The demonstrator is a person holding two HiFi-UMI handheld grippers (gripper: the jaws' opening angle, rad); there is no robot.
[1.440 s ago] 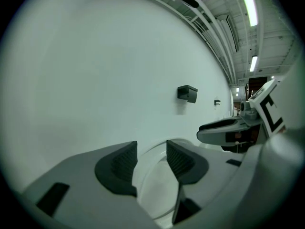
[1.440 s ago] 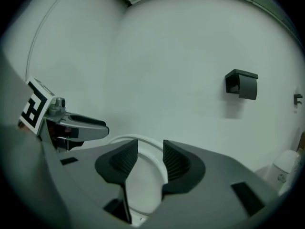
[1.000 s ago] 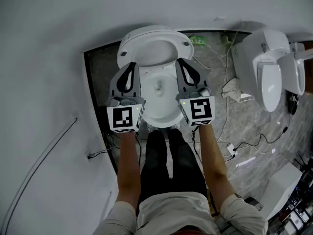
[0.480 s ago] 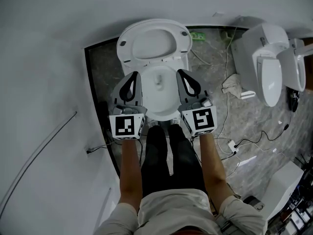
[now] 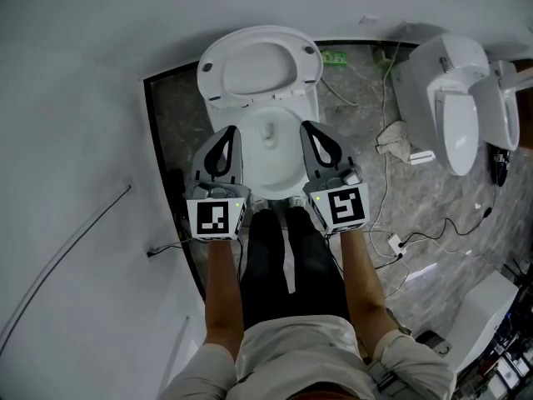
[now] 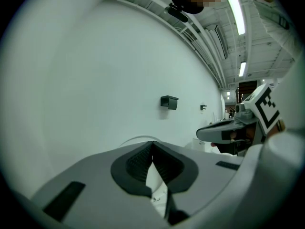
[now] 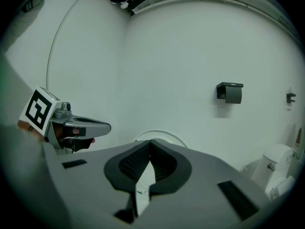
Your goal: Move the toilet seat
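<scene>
White wall fills the left, bordering a grey marbled floor. The left tool hangs over the left side of the toilet bowl, its jaws pressed together on nothing. The toilet seat stands raised behind the bowl, apart from both tools. The right tool, over the bowl's right side, is likewise closed and empty. A second toilet stands far right.

Your right tool has its jaws closed together on nothing, the raised toilet seat just beyond them against the white wall, your left tool alongside, a black holder mounted at right.
</scene>
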